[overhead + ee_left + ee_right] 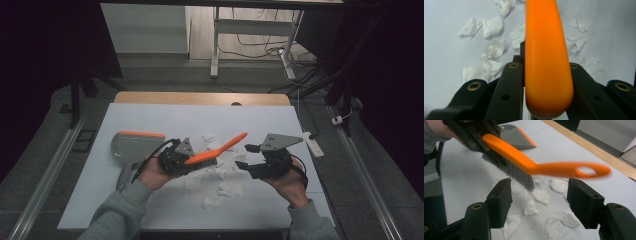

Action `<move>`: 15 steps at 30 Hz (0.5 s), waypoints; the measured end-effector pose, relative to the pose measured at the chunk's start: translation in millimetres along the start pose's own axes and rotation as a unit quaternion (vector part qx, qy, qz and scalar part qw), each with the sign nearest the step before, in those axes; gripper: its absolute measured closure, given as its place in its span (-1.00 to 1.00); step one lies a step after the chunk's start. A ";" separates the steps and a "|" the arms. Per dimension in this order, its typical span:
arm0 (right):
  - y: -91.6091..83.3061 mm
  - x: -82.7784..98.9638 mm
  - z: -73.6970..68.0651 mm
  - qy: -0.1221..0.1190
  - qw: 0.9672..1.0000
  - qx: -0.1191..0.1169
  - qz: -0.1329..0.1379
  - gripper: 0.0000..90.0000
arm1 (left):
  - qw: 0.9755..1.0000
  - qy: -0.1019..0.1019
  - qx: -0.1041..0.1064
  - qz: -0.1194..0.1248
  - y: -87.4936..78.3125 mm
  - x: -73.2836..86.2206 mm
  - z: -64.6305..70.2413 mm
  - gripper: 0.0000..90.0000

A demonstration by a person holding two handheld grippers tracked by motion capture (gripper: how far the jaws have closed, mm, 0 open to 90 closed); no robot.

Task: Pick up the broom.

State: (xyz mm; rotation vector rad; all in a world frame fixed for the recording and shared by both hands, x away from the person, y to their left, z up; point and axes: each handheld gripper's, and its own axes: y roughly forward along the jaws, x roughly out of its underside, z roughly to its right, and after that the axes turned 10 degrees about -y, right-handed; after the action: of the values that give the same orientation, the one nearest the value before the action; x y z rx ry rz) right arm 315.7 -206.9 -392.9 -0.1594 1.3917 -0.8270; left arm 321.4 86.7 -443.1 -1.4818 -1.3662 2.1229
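Both of my left gripper (186, 161)'s fingers (509, 85) clamp the orange plastic brush (216, 150) over the paper-strewn white counter (150, 200), while my right gripper (246, 157)'s fingers (501, 195) stand apart, empty, just beneath its handle.

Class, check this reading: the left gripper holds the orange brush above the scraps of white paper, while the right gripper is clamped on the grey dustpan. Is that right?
Not quite. The left gripper does hold the orange brush above the scraps of white paper, but the right gripper is open and holds nothing. The high view shows the grey dustpan lying on the table beyond the left hand.
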 end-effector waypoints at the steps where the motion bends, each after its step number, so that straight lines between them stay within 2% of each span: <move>1: 1.3 -3.2 -3.2 -0.011 1.000 0.004 -0.008 -0.19 | 1.000 0.005 -0.001 -0.004 1.0 -2.4 2.2 0.72; 6: 7.3 -5.8 -6.9 -0.024 1.000 -0.002 -0.018 -0.21 | 0.999 0.027 0.004 -0.026 7.2 -13.3 11.5 0.72; 10: 16.4 -6.5 -9.1 -0.041 0.998 -0.014 -0.041 -0.25 | 0.998 0.050 0.009 -0.046 15.8 -19.1 19.1 0.72; 13: 26.1 -4.6 -9.9 -0.050 0.997 -0.014 -0.063 -0.30 | 0.996 0.067 0.013 -0.055 22.0 -22.4 25.7 0.72; 15: 32.8 -2.3 -9.9 -0.051 0.995 -0.028 -0.076 -0.30 | 0.995 0.077 0.017 -0.058 24.5 -24.1 30.0 0.72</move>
State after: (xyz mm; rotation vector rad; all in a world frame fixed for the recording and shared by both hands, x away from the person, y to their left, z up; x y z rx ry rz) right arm 320.6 -178.5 -411.5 -0.3498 1.3197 -0.8932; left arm 315.7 41.4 -445.1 -1.4802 -1.3219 1.9105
